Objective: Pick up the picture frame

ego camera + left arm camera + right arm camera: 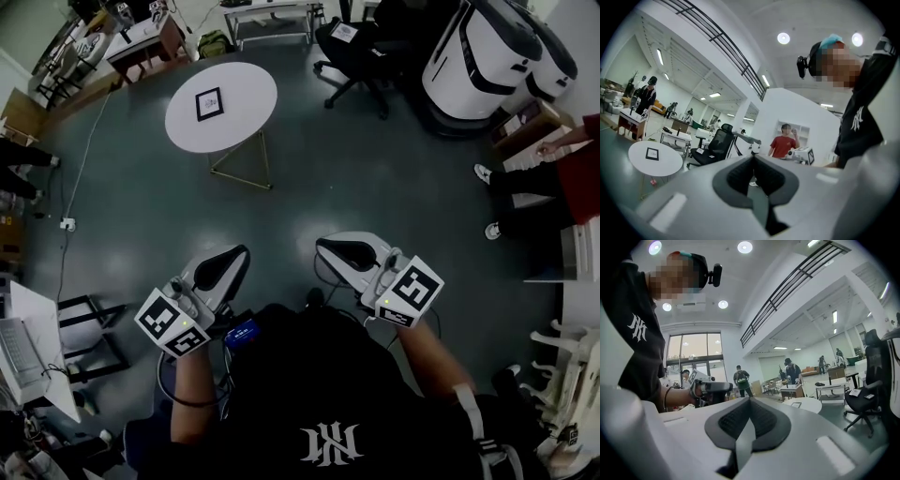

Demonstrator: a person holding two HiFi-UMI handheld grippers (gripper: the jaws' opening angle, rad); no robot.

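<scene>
The fingers (738, 176) of both tools are clenched shut, and nothing is caught between them. The left gripper (232, 258) and the right gripper (336, 250) are held side by side close to the body and pointed roughly level at the room ahead. This is judged to be a carrying posture, not a working one. The fingers are probably kept closed because nothing is within reach yet.

The picture frame (208, 103) is laid flat near the middle of a round white surface (246, 92), well ahead of both pairs of fingers and somewhat left of the left pair. Nothing else is seen on that surface. Because the dark-bordered frame is lying flat, it is judged that one edge will have to be pinched from the side. For that, the gap must first be closed and a pair of fingers released.

The surface is borne on thin golden legs (242, 171) over a dark floor (356, 187). A black office chair (361, 52) is seen ahead of the right fingers. A large white machine (487, 52) stands further right, and a seated person (558, 178) is far off to the right. In the gripper views a tall, bright hall with a railed upper gallery is shown, and people are gathered at distant desks.
</scene>
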